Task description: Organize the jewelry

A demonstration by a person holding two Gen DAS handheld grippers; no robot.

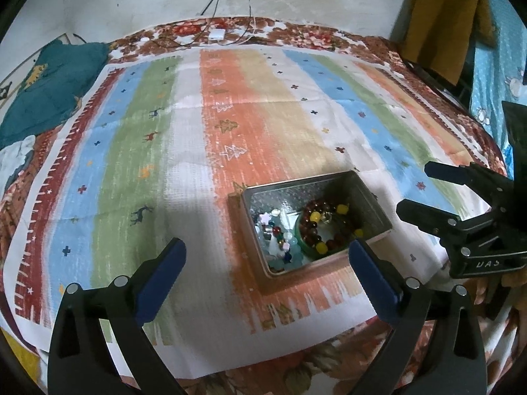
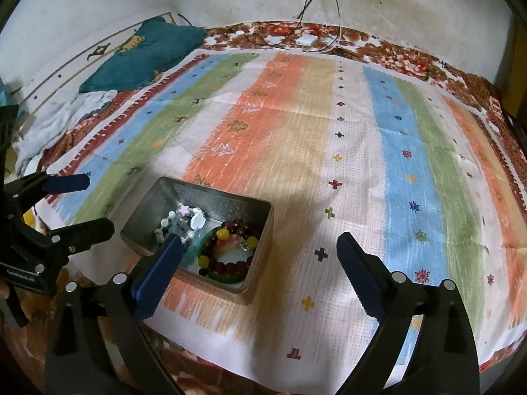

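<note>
Looking into the metal tin (image 1: 369,194), you get only a partial read of its contents: the pale and clear beads (image 1: 275,230) on its left side blur together, so you cannot separate individual pieces or count them. In the right wrist view your own left finger (image 2: 161,263) covers the tin's near left corner and part of that bead heap. The lower frame edge cuts off both grippers' bodies.

The tin is rectangular, silvery and open-topped, with a reflective floor. It sits on the striped cloth (image 1: 131,151), on the orange band near the cloth's front edge, between your two grippers. On its right side lies one bracelet (image 1: 324,227) of dark red beads with a few larger yellow ones, resting on a green ring (image 2: 227,278) that shows only at its edges.

You hold two grippers. Your left gripper (image 1: 266,250) is spread wide with nothing between its blue pads, its right finger just at the tin's near right corner. Your right gripper (image 2: 258,245) is equally wide apart and empty, hovering to the right of the tin.

One teal cushion (image 2: 145,56), one white adapter (image 2: 306,40) with cables and one pale crumpled cloth (image 2: 62,115) lie toward the wall.
</note>
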